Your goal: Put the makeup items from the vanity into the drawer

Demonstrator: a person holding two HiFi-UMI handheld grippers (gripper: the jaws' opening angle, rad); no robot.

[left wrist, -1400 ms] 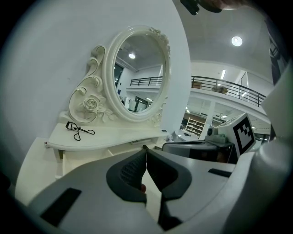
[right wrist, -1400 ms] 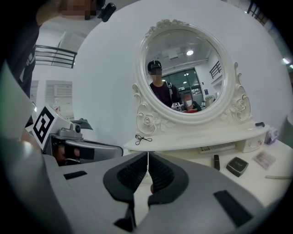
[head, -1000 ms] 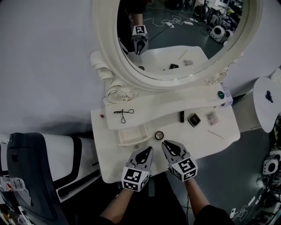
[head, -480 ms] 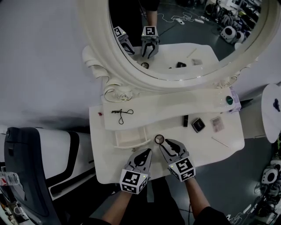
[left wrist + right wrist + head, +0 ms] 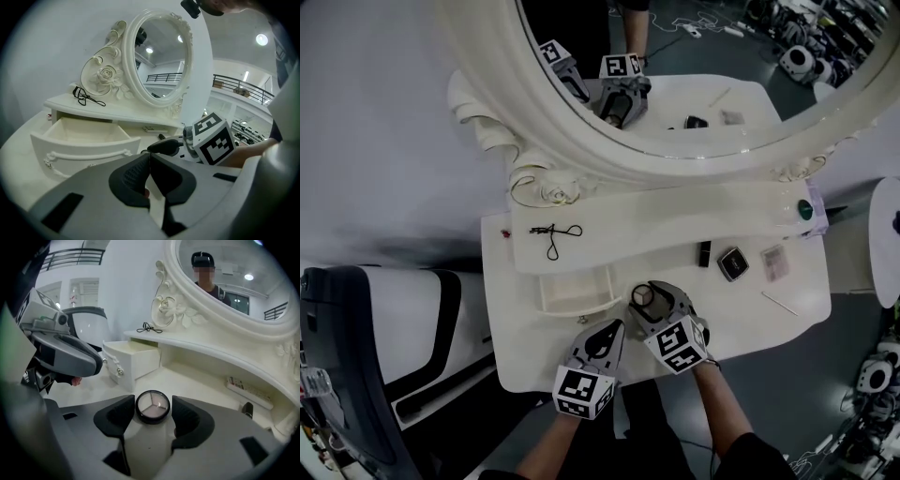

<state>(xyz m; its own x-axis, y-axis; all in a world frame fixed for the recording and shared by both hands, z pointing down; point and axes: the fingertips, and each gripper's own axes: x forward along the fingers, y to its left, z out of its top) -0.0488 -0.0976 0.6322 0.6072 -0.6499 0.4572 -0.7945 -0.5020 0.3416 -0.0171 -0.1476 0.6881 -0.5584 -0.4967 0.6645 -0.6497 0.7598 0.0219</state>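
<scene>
Right tongs (image 5: 153,414): jaws wide apart, just been opening. Round compact (image 5: 153,406) sits between the pads, flat on the bench (image 5: 750,319), three pale pans facing up. Pads flank it closely; no squeeze evident. From the head view, right tongs (image 5: 649,302) lie over the compact (image 5: 643,295) just right of the drawer.

Left tongs (image 5: 150,174): jaws together, nothing between them. They (image 5: 605,339) hang beside the right tongs, low over the bench's front edge.

Drawer (image 5: 581,309): pulled open, interior white and bare where visible.

Further right on the bench: black tube (image 5: 704,252), square compact (image 5: 732,263), pale palette (image 5: 774,261), thin stick (image 5: 780,303), all apart from one another.

Shelf (image 5: 675,220) above the drawer: eyelash curler (image 5: 551,234) near its left end. Oval mirror (image 5: 581,141) behind.
</scene>
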